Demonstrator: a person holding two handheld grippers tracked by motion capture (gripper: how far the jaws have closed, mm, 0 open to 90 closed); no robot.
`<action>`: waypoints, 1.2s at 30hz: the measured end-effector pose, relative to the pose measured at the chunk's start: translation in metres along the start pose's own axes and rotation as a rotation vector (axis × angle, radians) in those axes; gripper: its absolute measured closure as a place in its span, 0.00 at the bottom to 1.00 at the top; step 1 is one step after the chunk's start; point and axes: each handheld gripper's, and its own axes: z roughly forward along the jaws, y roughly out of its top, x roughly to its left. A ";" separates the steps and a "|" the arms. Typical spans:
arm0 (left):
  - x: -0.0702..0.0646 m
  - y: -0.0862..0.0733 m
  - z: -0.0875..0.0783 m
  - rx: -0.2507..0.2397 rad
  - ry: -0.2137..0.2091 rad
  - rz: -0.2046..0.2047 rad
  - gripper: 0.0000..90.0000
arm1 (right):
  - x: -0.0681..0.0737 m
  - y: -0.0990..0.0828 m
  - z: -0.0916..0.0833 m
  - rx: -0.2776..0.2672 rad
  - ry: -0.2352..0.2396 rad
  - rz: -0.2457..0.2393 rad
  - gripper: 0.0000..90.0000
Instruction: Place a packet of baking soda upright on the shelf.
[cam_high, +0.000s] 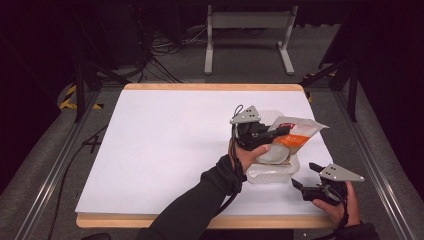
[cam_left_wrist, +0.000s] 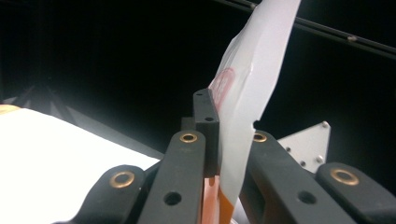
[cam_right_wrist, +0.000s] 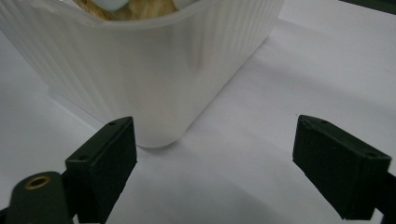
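one white plastic pouch (cam_high: 295, 134) with an orange and red print is held up off the counter (cam_high: 165, 145), tilted, above a translucent ribbed plastic tub (cam_high: 272, 172) that stands on the right part of the white surface. the left claw (cam_high: 280, 131) is clamped on the pouch's near edge; in the left gripper view the pouch (cam_left_wrist: 247, 102) rises as a thin white sheet pinched between the two black jaws, with a red mark on its side and orange showing lower down. the person's left hand (cam_high: 250, 152) wraps the body of that gripper, its grey three-cornered plate on top, and a dark sleeve (cam_high: 200, 205) runs back toward the bottom edge of the high view. inside the tub a round white thing lies beneath the pouch, and the right gripper view shows pale contents over the rim of the tub (cam_right_wrist: 154, 70), too cut off to tell what they are. the right claw (cam_high: 305, 181) sits low just beside the tub's right near corner, jaws apart and holding nothing; in its own view the left jaw is close by the tub's rounded corner, whether touching i cannot tell, and the right jaw stands well clear over bare counter. the right hand (cam_high: 340, 205) grips that tool near the counter's front edge. beyond the counter are grey floor, cables and a metal frame (cam_high: 247, 35) against a dark background.
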 end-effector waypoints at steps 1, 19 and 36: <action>0.001 -0.002 0.000 0.003 -0.007 -0.003 1.00 | 0.000 0.000 0.000 0.000 0.001 0.001 0.16; 0.020 -0.035 -0.017 0.094 -0.029 -0.054 1.00 | 0.001 0.000 0.001 0.005 0.001 -0.005 0.16; 0.023 -0.052 -0.021 0.164 0.017 -0.003 1.00 | 0.001 0.000 0.000 0.009 -0.003 -0.007 0.15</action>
